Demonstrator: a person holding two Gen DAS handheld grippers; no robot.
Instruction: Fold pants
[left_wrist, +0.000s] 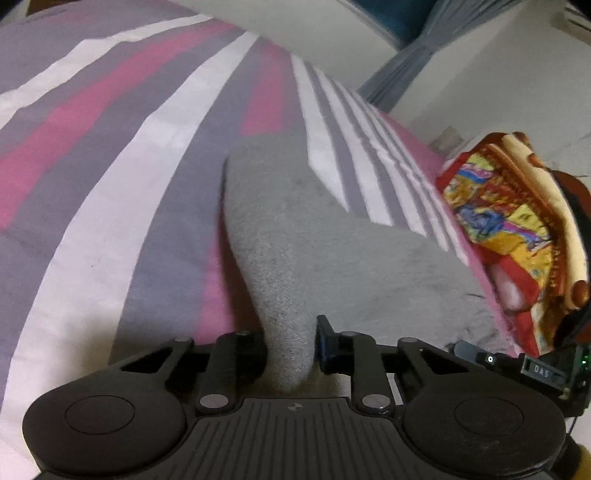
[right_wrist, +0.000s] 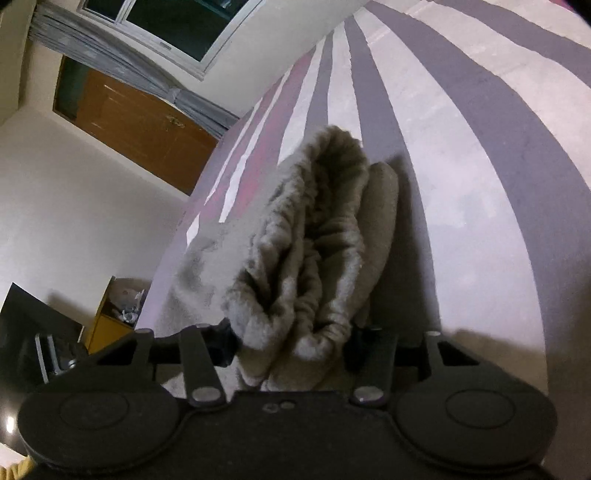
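Note:
The grey fleece pants (left_wrist: 295, 236) lie on a striped bedsheet (left_wrist: 110, 155). My left gripper (left_wrist: 290, 347) is shut on a fold of the pants, with the grey cloth pinched between its fingers and running forward and to the right. In the right wrist view my right gripper (right_wrist: 291, 339) is shut on the bunched elastic waistband of the pants (right_wrist: 310, 236), which stands up crumpled between the fingers above the sheet (right_wrist: 461, 184).
A bright multicoloured blanket (left_wrist: 509, 229) lies at the right edge of the bed. A wall, curtain (left_wrist: 402, 62) and window are beyond. The right wrist view shows a brown door (right_wrist: 140, 129), a yellow box (right_wrist: 110, 317) and dark furniture on the floor at left.

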